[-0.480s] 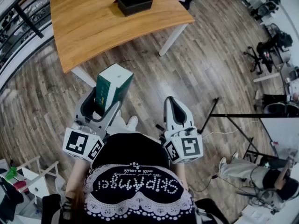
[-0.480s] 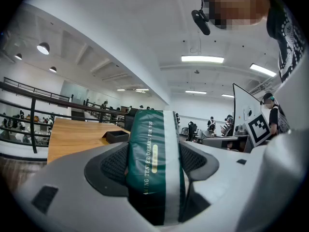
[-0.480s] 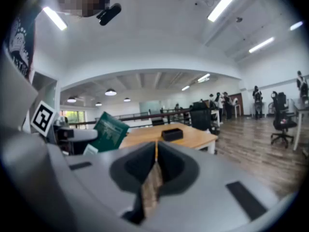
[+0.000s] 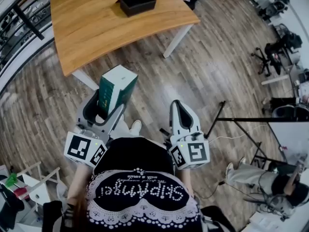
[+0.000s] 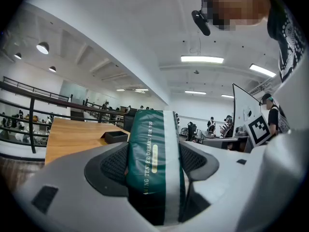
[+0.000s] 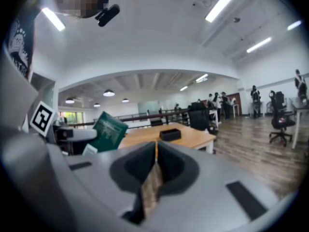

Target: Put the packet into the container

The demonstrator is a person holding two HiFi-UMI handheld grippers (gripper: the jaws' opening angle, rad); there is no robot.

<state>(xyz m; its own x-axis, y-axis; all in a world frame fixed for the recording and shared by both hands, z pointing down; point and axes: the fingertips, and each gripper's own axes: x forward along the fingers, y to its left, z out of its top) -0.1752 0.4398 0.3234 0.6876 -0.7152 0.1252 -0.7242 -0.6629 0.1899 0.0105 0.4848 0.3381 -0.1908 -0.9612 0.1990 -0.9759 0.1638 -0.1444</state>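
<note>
A green and white packet (image 4: 116,89) stands between the jaws of my left gripper (image 4: 107,99), which is shut on it well short of the table. In the left gripper view the packet (image 5: 153,163) fills the gap between both pads. The black container (image 4: 138,3) sits open on the far part of the wooden table (image 4: 96,28); it shows small in the left gripper view as the container (image 5: 116,137) and in the right gripper view as the container (image 6: 170,134). My right gripper (image 4: 176,111) is shut with nothing in it; its pads meet in the right gripper view (image 6: 156,159).
Wooden floor lies between me and the table. A white table leg (image 4: 177,40) stands at the near right corner. A black stand (image 4: 244,122) and office chairs (image 4: 275,52) are at the right. A person sits low at the right (image 4: 263,180).
</note>
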